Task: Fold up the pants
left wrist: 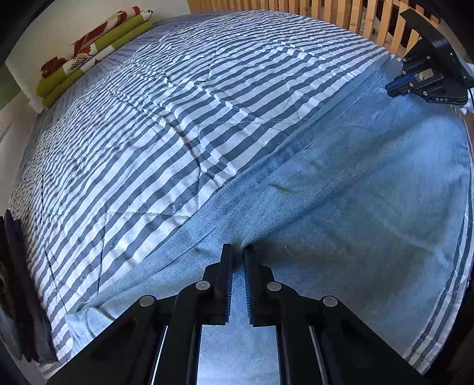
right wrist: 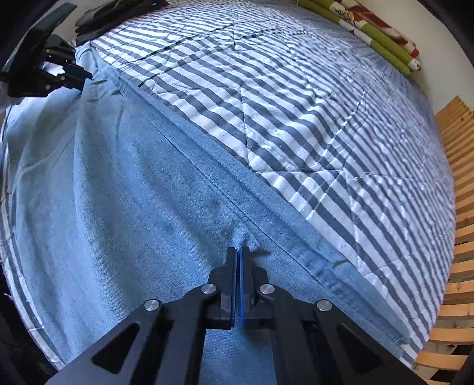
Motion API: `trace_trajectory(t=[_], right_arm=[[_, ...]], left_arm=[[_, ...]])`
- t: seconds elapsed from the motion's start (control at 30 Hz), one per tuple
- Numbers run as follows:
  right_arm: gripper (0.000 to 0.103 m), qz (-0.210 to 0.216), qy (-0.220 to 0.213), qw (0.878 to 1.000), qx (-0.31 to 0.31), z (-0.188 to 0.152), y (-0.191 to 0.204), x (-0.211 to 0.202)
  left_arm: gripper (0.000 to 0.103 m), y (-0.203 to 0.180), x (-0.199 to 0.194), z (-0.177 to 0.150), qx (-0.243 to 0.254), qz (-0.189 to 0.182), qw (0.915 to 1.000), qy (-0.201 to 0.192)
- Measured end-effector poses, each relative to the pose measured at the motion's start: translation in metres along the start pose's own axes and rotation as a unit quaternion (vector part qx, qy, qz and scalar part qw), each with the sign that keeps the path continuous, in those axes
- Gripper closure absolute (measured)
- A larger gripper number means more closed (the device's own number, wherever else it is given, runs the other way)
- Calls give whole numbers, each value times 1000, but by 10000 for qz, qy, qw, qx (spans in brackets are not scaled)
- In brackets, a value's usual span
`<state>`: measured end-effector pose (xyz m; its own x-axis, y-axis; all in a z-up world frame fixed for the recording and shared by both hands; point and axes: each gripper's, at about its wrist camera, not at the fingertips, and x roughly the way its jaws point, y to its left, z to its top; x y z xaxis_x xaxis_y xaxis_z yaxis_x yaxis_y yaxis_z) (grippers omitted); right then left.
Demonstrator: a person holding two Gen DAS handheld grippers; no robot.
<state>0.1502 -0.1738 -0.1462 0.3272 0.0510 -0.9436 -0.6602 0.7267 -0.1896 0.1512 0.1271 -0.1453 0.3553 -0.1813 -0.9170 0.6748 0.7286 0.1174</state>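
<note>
Pants: light blue denim pants [left wrist: 340, 207] spread flat along the near edge of a striped quilt [left wrist: 177, 118], long seam running beside the stripes.
Left gripper: left gripper [left wrist: 237, 251] low over the denim, fingers nearly together with a narrow gap, tips pinching a small ridge of cloth.
Right gripper: right gripper [right wrist: 238, 251] closed — blue pads pressed on a puckered fold of denim.
Surroundings: folded green floral blanket [left wrist: 91, 53] at the quilt's far edge, well apart; dark folded clothes [right wrist: 115, 14] near a corner; wooden slats [right wrist: 456, 237] alongside the bed.
Obstructions: nothing lies on the pants — only the grippers touch them.
</note>
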Motion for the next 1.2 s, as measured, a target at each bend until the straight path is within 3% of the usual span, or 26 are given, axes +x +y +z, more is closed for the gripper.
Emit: trace_trajectory(t=[0.2,0.3,0.33,0.37,0.47,0.57,0.73,0.8,0.9,0.97,1.1,1.2], right_arm=[[102,-479,-573,9960,493,12,-17,-40],[102,-776,-688,9934,491,22,-21,-43],[102,-731,-625,9943,470,23,-20,-39],[102,-768,-581,9945,417,25,-19,-32],[102,-476,-315,9977,365,20,-14,-12],[102,-588,-185,9976,305,14,-11,1],[102,-488,-144,9975,493,18,-17,9],[99,-431,-335,9962,676,15,-25,-8],[88,-547,-849,9832,1520,-14,-63,-56],[88,-614,-1011,9686,2185,-49,-94,-81],[88,-774,-856,9385,3254,-129,-150,-95],[87,-435,-656,9191,3860,-170,-181,-82]], left_arm=[[97,7,-24,0,-159,-217,9990,-365],[83,20,-28,6,-348,-208,9982,-431],[69,28,-26,8,-476,-185,9978,-412],[65,36,-26,8,-587,-262,9971,-403],[65,54,-22,3,-775,-327,9959,-334],[65,60,-3,-4,-715,19,9974,-6],[63,57,3,-7,-673,261,9974,39],[63,56,-8,-9,-702,385,9968,-38],[64,46,-35,-7,-735,275,9965,-286],[64,29,-53,-4,-608,206,9969,-464],[64,-21,-65,8,-324,-282,9977,-526],[64,-68,-58,14,-28,-788,9961,-407]])
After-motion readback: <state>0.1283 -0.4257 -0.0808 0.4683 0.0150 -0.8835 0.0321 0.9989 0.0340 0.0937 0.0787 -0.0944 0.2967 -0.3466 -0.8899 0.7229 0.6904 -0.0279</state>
